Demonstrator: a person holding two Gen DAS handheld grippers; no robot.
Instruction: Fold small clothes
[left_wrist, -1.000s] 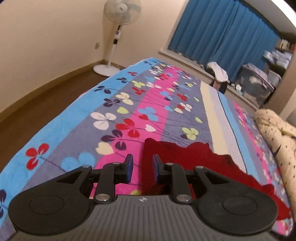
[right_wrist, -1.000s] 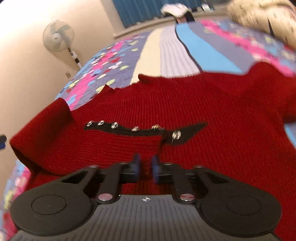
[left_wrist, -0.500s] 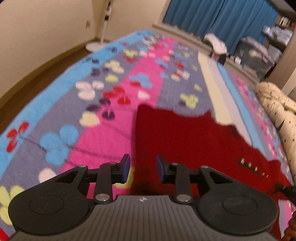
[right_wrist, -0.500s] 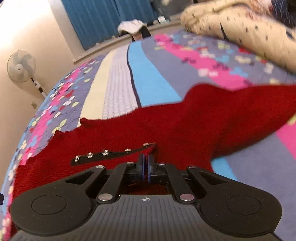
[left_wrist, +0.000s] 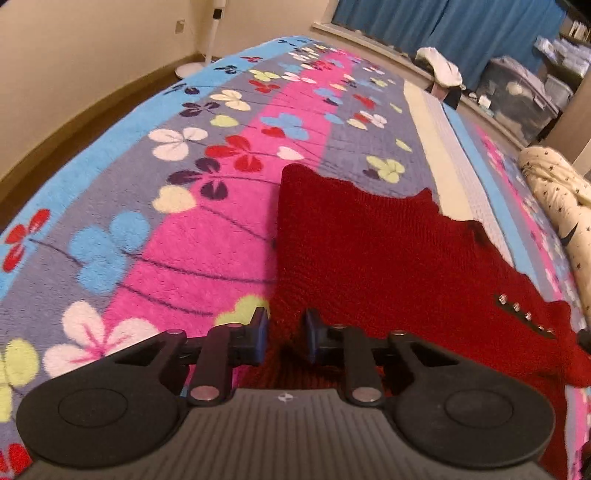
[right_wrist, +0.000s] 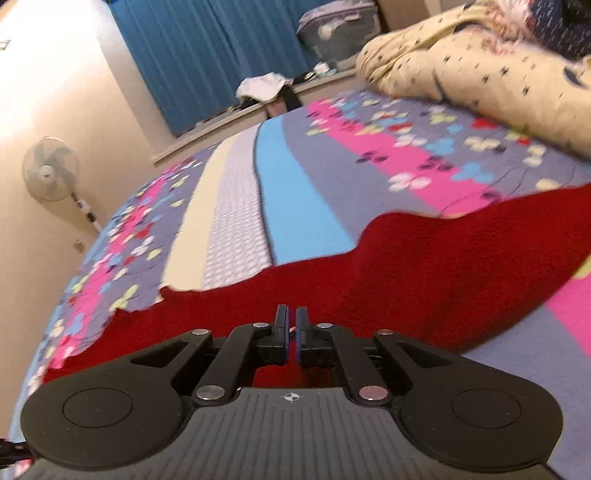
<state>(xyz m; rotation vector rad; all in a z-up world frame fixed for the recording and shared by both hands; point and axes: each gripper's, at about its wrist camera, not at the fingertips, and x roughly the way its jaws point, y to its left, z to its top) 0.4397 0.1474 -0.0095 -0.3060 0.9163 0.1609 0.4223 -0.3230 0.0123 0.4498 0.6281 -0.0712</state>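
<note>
- My left gripper (left_wrist: 283, 334) has its two fingers apart, with a gap between them. Nothing is held in it.
- The red sweater (left_wrist: 388, 251) lies flat on the flowery blanket (left_wrist: 147, 229). It starts right under my left gripper and spreads out ahead of it and off to the right side.
- The left edge of the sweater runs straight ahead from the gap between my left fingers. My left finger (left_wrist: 260, 328) is over the pink part of the blanket, and my right finger (left_wrist: 310, 330) is over the red knit.
- A row of small shiny studs (left_wrist: 524, 314) sits on the sweater, far off to the right of my left gripper.
- My right gripper (right_wrist: 290, 334) has its fingers almost together, with only a thin slit between them. I cannot tell if a bit of the sweater (right_wrist: 406, 266) is pinched there.
- From my right gripper, the sweater is right below and just ahead, and it stretches out to both sides. A long red part goes off to the right.
- Past the sweater, ahead of my right gripper, the blanket shows cream, gray and blue stripes.
- A cream quilt with little dark marks (right_wrist: 480, 74) is bunched up far ahead on the right.
- A white fan (right_wrist: 50, 168) stands by the wall far to the left of my right gripper.
- Blue curtains (right_wrist: 207, 55) hang far ahead.
</note>
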